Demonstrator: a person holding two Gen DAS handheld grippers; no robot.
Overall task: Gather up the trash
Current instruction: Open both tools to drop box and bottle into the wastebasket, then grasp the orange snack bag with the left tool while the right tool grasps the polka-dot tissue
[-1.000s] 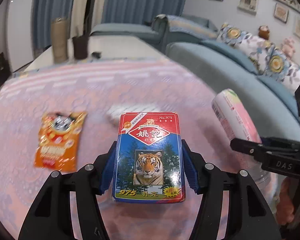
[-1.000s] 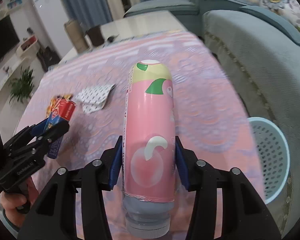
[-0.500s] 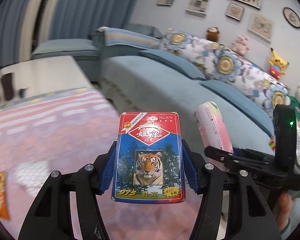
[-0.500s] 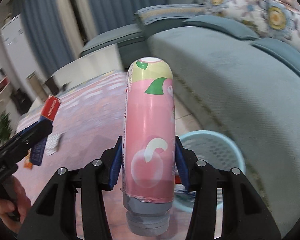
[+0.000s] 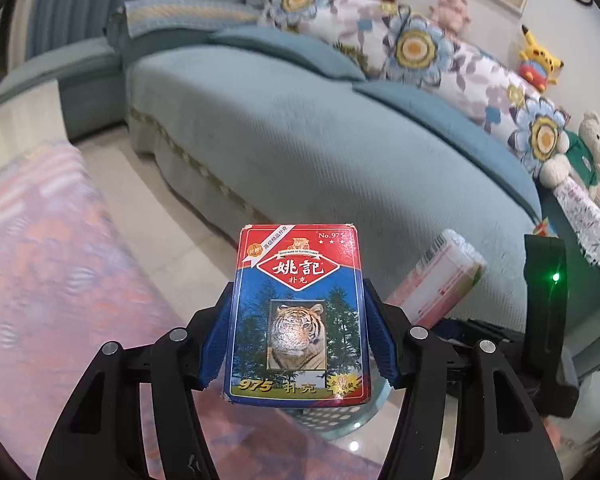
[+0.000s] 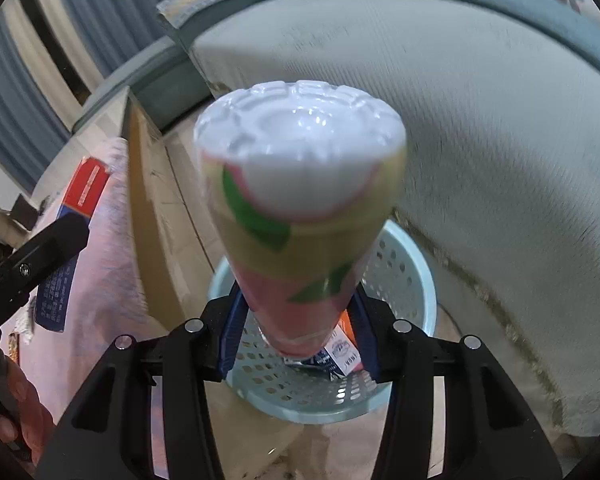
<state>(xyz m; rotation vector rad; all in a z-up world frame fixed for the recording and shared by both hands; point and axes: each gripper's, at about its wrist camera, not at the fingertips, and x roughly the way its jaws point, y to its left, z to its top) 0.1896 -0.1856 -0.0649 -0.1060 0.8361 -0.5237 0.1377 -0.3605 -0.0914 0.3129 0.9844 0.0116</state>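
My left gripper [image 5: 300,344] is shut on a red and blue playing-card box [image 5: 298,312] with a tiger picture. My right gripper [image 6: 296,332] is shut on a pink and green drink bottle [image 6: 300,220], its white bottom pointing toward the camera, held tilted over a light blue perforated trash basket [image 6: 404,280] on the floor. A small carton [image 6: 340,354] lies inside the basket. The bottle [image 5: 436,284] and the right gripper [image 5: 544,308] show at the right of the left wrist view. The card box [image 6: 80,208] and the left gripper show at the left of the right wrist view. The basket rim [image 5: 340,416] peeks below the card box.
A blue-grey sofa [image 5: 340,128] with floral cushions and stuffed toys [image 5: 540,60] stands behind the basket. The pink-clothed table [image 5: 40,280] lies to the left. The tiled floor [image 5: 172,232] runs between table and sofa.
Both grippers have swung right, away from the table, toward the sofa. The right gripper has tipped the bottle downward over the basket. Both keep their hold.
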